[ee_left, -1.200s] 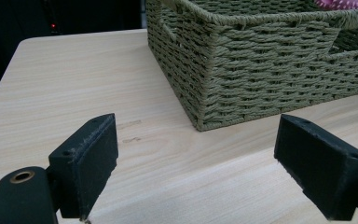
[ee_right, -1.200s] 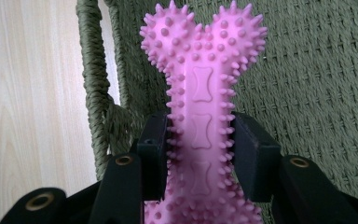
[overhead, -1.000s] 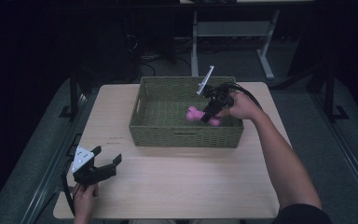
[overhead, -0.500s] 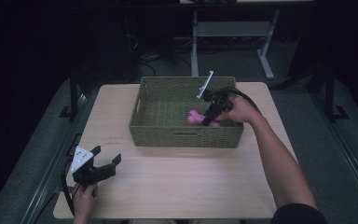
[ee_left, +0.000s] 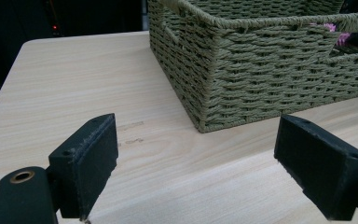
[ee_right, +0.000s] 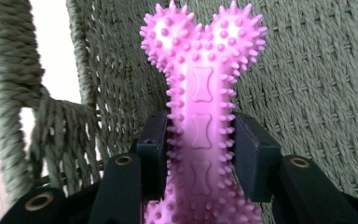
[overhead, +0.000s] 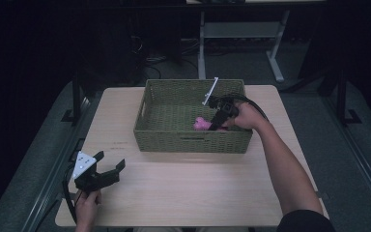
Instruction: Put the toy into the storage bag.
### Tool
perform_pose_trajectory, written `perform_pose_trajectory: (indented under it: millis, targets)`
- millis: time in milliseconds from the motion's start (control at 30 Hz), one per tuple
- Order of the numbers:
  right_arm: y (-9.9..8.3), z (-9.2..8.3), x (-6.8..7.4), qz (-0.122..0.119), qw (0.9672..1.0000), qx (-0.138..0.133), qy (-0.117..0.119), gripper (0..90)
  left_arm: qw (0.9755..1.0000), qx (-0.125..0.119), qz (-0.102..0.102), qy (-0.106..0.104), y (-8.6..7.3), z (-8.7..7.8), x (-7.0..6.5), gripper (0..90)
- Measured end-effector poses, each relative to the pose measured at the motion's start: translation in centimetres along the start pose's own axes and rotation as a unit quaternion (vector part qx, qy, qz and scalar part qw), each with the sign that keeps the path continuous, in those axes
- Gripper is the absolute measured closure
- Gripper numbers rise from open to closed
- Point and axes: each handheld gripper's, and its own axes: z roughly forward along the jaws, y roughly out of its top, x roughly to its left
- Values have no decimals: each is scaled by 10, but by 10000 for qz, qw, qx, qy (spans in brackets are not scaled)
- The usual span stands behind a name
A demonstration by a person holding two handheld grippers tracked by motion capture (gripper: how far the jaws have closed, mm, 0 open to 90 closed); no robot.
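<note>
Right gripper: the right gripper (ee_right: 200, 154) was clamped on the pink spiked rubber bone-shaped toy (ee_right: 200, 107), its two black pads pressed against the shaft from either side.
Toy's place: the toy stood between the jaws, its knobbed end beyond their tips, inside the olive-green woven rectangular basket (overhead: 147, 113).
Right gripper view: it showed the toy's small bone-shaped reliefs along the shaft, its rows of nubs, and the basket's weave right behind it, none of which could be made out from above.
High view: it showed the right gripper (overhead: 216, 123) lowered into the basket's near right part, and the toy (overhead: 202, 124) as a small pink patch just beside it.
Left gripper: the left gripper (ee_left: 196, 172) had its jaws spread wide with nothing between them, over the pale wooden table (ee_left: 74, 93), the basket's corner (ee_left: 223, 79) ahead of it.
Change: against the earlier high view, the right gripper and toy had sunk lower into the basket; the left gripper had kept its place.
</note>
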Motion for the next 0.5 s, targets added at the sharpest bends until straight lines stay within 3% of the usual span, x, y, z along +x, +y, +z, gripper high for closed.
perform_pose_trajectory:
  millis: [467,500]
  targets:
    - [0,2,-4,116,9999,-54,50,555,10000,6,-7,-4,0,1,1,130]
    - [1,0,-4,179,9997,-149,90,549,10000,2,-17,-2,0,1,2,130]
